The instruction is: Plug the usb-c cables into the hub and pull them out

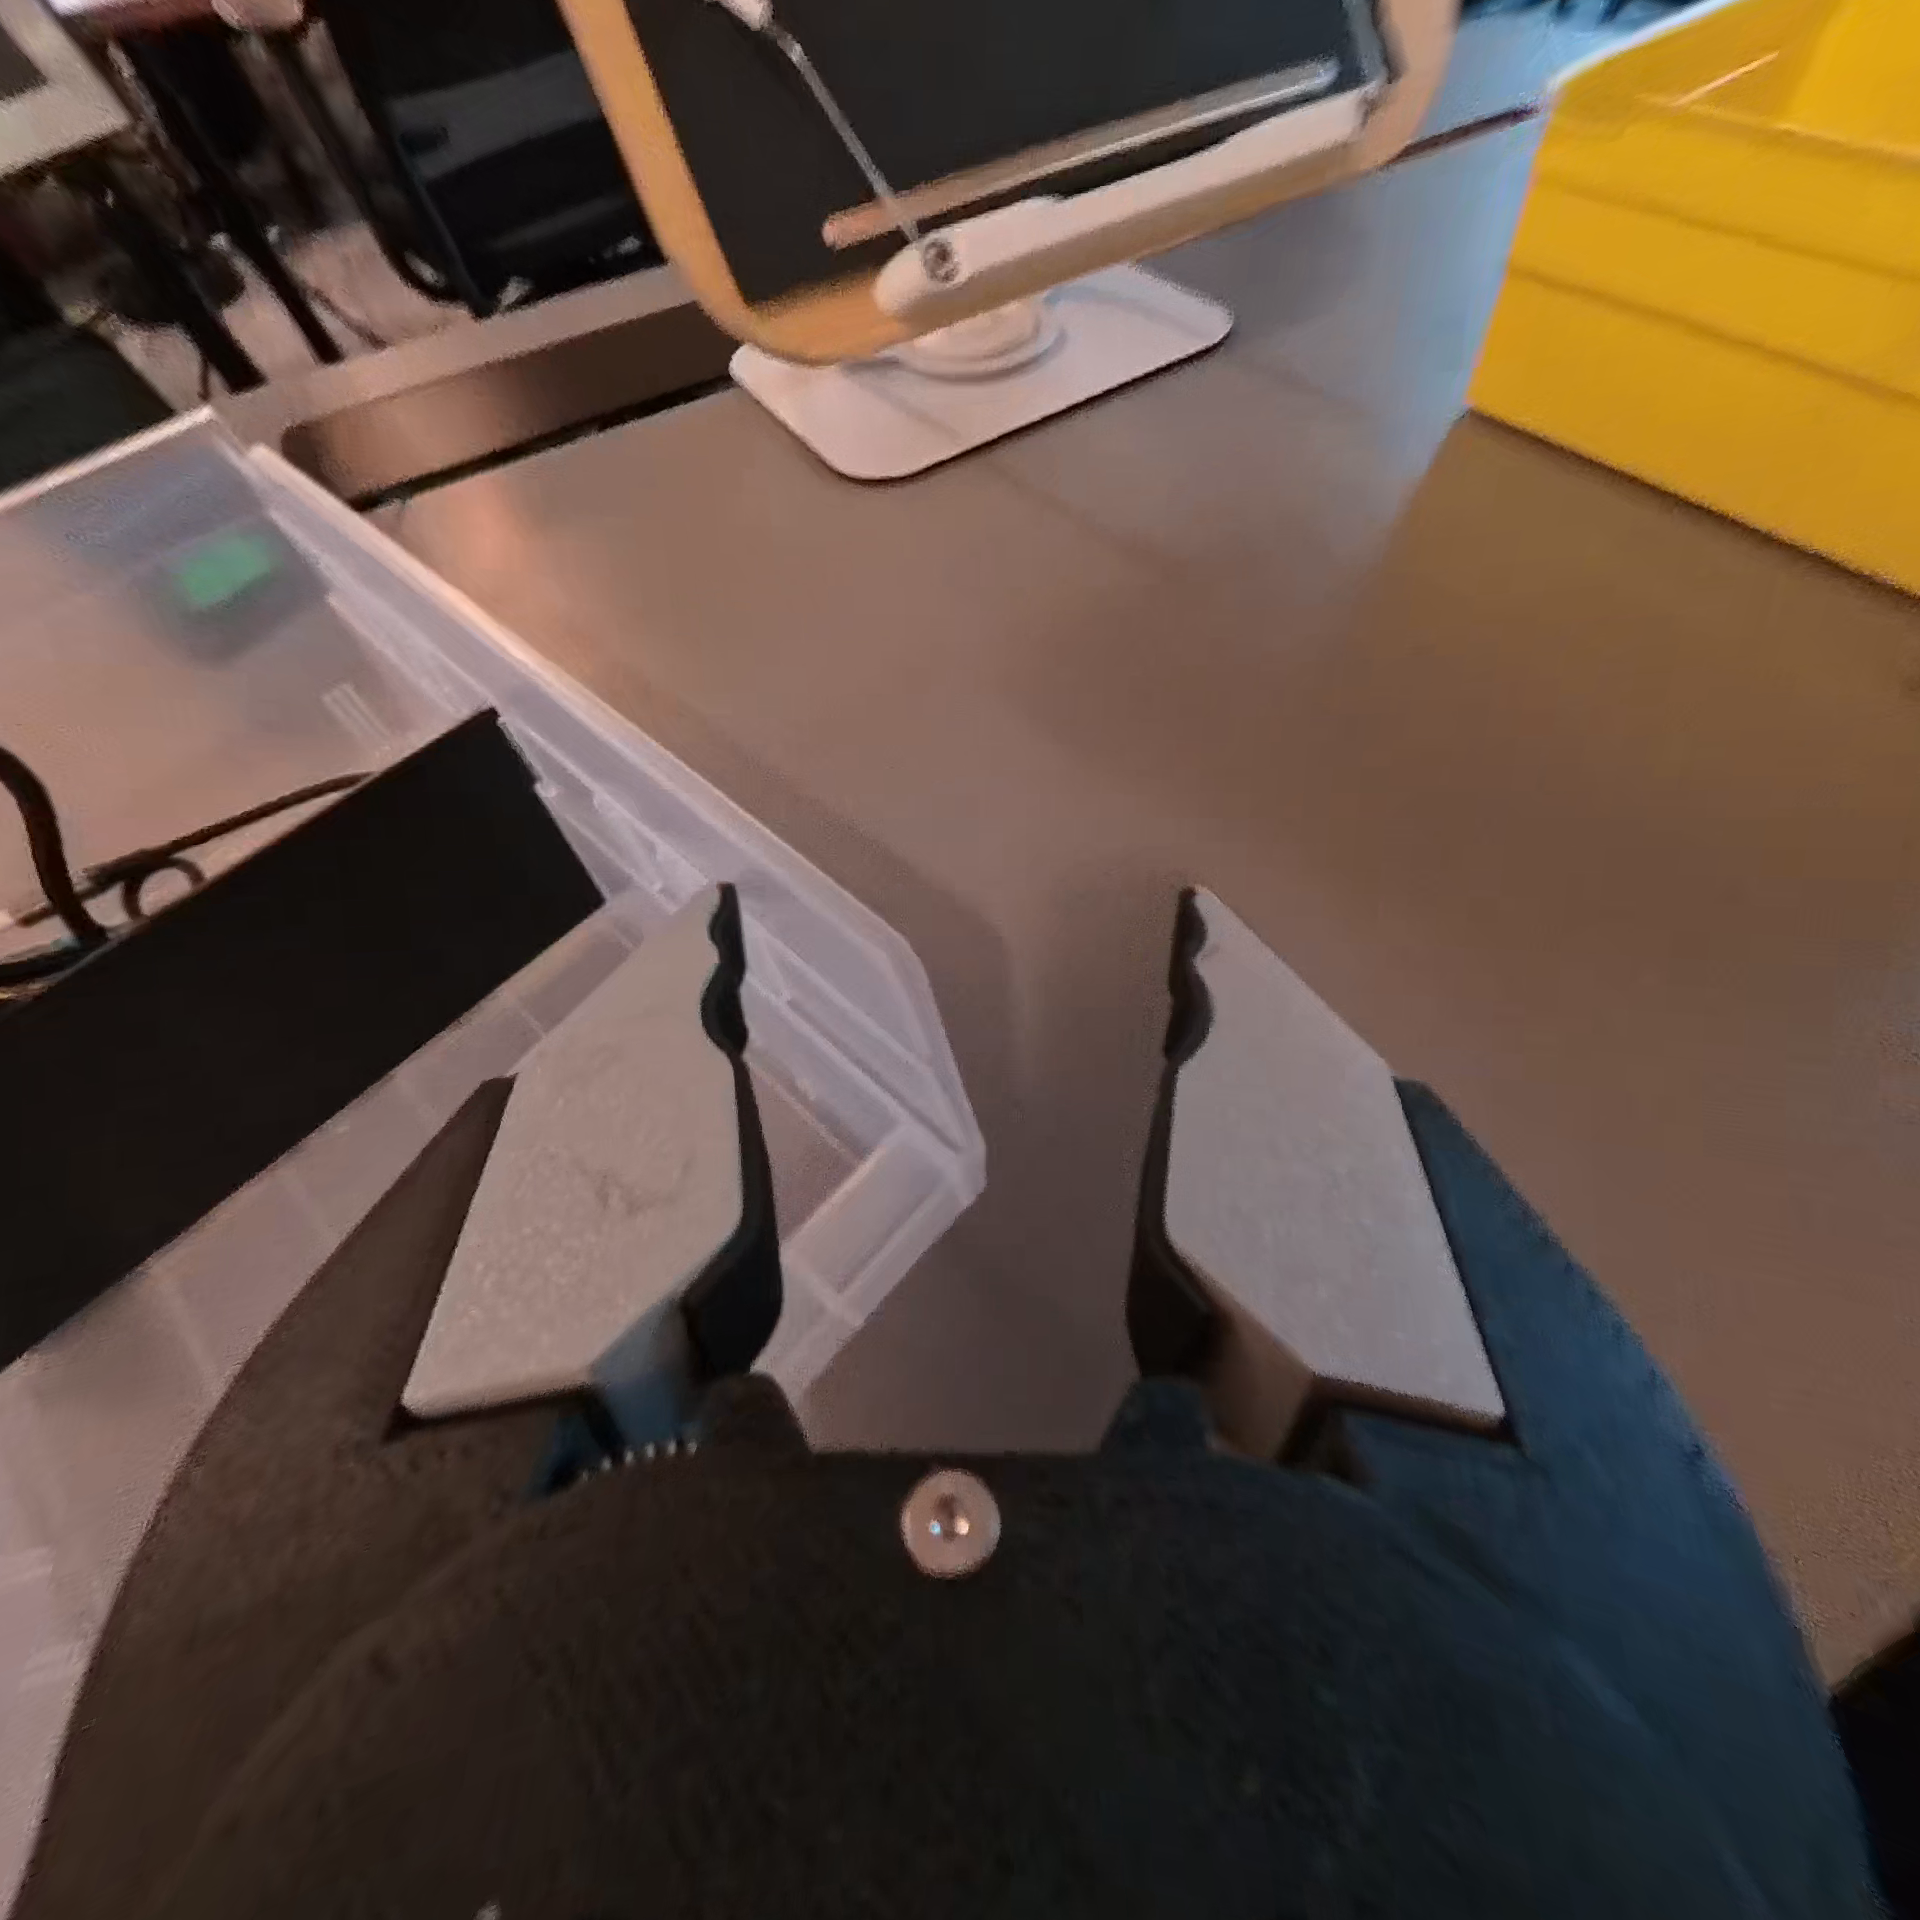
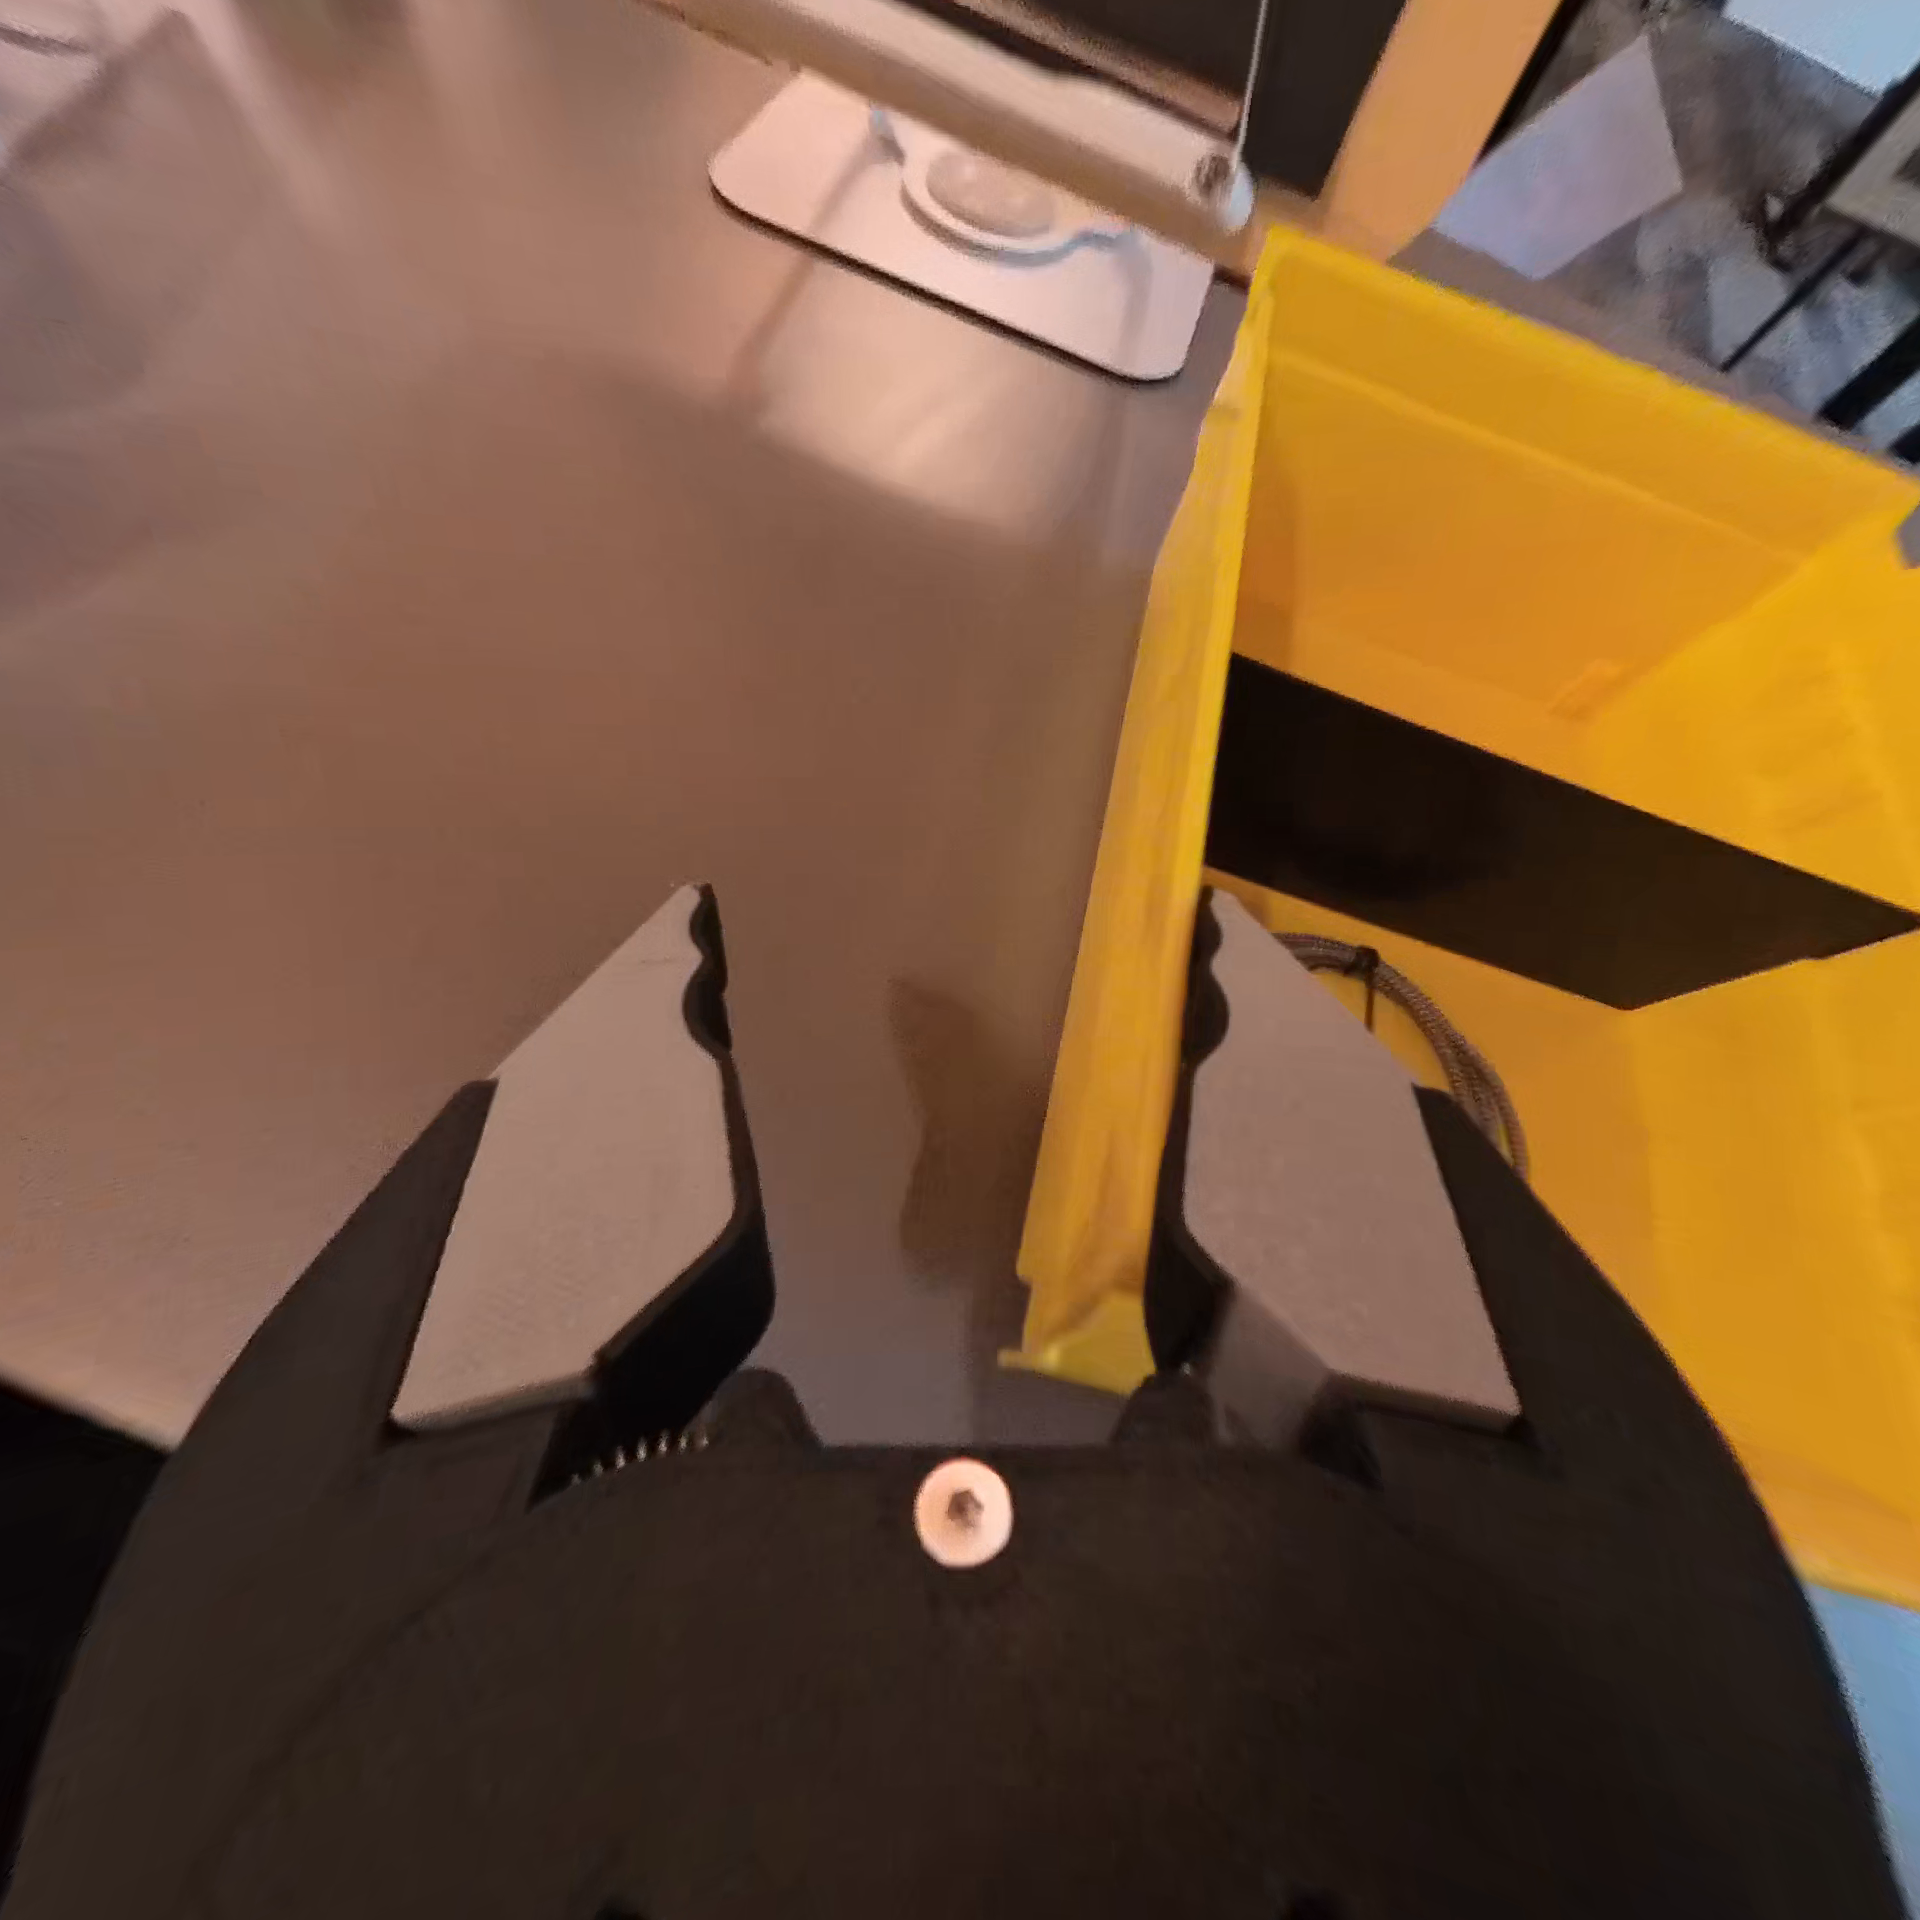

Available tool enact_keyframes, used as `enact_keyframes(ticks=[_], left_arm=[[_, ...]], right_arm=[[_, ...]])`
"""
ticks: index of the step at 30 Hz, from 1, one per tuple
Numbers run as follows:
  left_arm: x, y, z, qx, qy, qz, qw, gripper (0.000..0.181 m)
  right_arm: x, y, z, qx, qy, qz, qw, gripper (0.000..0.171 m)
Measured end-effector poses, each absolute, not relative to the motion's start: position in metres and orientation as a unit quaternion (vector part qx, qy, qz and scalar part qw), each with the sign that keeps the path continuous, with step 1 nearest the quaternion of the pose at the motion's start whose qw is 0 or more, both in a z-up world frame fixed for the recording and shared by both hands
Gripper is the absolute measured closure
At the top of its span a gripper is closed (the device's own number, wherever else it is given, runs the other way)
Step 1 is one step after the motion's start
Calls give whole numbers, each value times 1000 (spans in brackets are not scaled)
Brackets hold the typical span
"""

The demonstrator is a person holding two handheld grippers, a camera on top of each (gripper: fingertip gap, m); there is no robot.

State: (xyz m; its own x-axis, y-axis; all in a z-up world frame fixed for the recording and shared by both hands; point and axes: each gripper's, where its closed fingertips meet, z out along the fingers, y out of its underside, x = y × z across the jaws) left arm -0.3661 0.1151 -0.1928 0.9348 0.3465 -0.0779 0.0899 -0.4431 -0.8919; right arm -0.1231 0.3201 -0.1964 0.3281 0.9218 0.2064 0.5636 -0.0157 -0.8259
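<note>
left wrist view only: clear plastic lidded box [image 1: 582,862] at left on the grey tabletop [image 1: 1195,727], a black bar [image 1: 260,997] and dark cables [image 1: 62,862] inside it; the hub itself cannot be told apart. left gripper [image 1: 956,925] spread wide, empty, over the box's near corner.
right wrist view only: yellow plastic bin [image 2: 1174,883], holding a black panel [image 2: 1507,862] and a grey braided cable [image 2: 1455,1049]. right gripper [image 2: 956,925] wide open, empty, straddling the bin's wall.
both: white stand base [image 1: 987,384].

A clear box [image 1: 623,831] sits at the table's [image 1: 1143,727] left, a bin [image 2: 1558,540] at its right. Between them, farther back, stands a monitor stand [image 1: 987,384]. A braided cable [image 2: 1455,1081] lies in the bin.
</note>
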Motion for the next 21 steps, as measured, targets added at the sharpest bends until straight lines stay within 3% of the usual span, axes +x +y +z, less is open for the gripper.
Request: enact_keyframes(ticks=[1, 2, 3, 5, 10, 17, 21], left_arm=[[-373, 118, -197, -846, -135, 140, 497, 103], [-383, 117, -201, -849, -138, 169, 482, 112], [-394, 112, -202, -847, -135, 212, 468, 135], [-397, 103, -202, -841, -130, 235, 470, 143], [-423, 23, -196, -805, -174, 337, 456, 178], [-421, -33, -195, -788, -233, 285, 494, 179], [-409, -27, -195, -790, -225, 285, 495, 179]], right_arm=[[-127, 327, -206, -690, -540, 186, 445, 85], [-128, 338, -212, -691, -536, 157, 459, 95], [-126, 349, -213, -685, -533, 121, 482, 115], [-118, 362, -209, -666, -534, 70, 517, 158], [-90, 370, -208, -665, -525, 102, 522, 157], [-63, 386, -209, -690, -495, 97, 519, 166], [-61, 406, -210, -691, -485, 91, 528, 159]])
